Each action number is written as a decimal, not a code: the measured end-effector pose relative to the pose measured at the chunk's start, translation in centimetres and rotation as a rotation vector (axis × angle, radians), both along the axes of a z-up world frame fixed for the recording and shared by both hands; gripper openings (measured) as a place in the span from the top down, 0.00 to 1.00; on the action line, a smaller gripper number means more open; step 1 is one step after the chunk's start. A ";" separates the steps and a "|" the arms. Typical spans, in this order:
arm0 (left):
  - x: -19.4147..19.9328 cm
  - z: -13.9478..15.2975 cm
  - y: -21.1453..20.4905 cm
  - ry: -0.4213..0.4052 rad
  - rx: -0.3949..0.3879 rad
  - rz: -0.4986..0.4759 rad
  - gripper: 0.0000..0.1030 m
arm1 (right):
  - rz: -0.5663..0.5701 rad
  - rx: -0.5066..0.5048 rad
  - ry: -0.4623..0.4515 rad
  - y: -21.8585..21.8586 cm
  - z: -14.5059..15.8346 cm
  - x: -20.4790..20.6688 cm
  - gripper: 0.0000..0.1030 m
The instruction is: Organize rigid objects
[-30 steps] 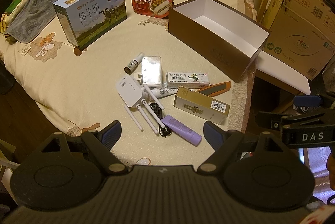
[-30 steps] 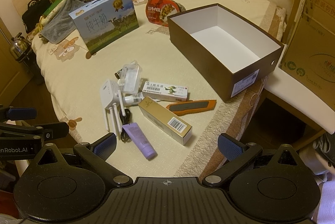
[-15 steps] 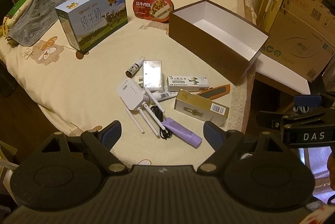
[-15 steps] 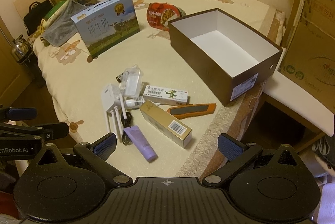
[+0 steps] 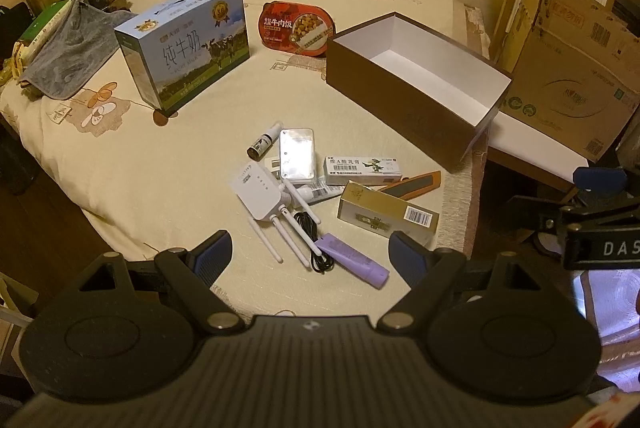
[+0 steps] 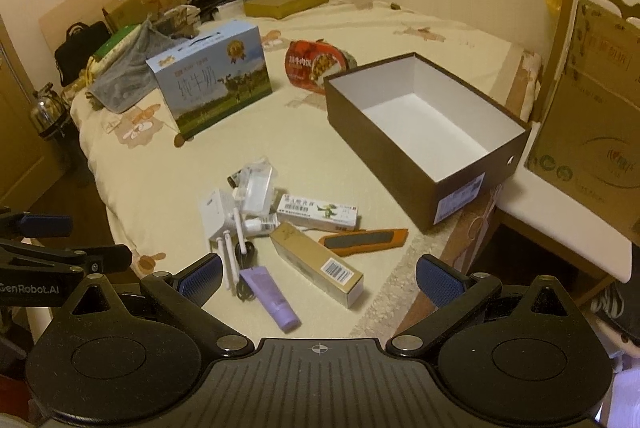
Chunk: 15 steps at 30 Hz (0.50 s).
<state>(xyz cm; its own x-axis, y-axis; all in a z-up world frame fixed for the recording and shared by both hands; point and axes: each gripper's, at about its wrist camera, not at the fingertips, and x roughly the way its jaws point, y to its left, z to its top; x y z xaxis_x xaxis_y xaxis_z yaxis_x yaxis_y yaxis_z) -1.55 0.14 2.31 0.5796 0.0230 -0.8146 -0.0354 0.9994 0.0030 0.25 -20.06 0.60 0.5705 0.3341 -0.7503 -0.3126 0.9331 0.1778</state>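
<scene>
Here both tools hang above the bed's near edge, the left gripper (image 5: 310, 252) and right gripper (image 6: 320, 274) each spread wide and holding nothing. Below them a cluster lies on the cream bedspread (image 5: 168, 156): a white router (image 5: 258, 190), purple tube (image 5: 354, 260), gold carton (image 5: 386, 214), ointment box (image 5: 362, 166) and orange utility knife (image 5: 414, 182). The open brown shoebox (image 6: 404, 148) stands just beyond, its white inside bare.
</scene>
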 end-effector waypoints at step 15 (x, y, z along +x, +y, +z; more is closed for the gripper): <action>3.8 -4.6 1.4 0.072 -0.023 0.019 0.20 | 0.117 -0.017 0.030 1.9 -4.0 3.2 0.03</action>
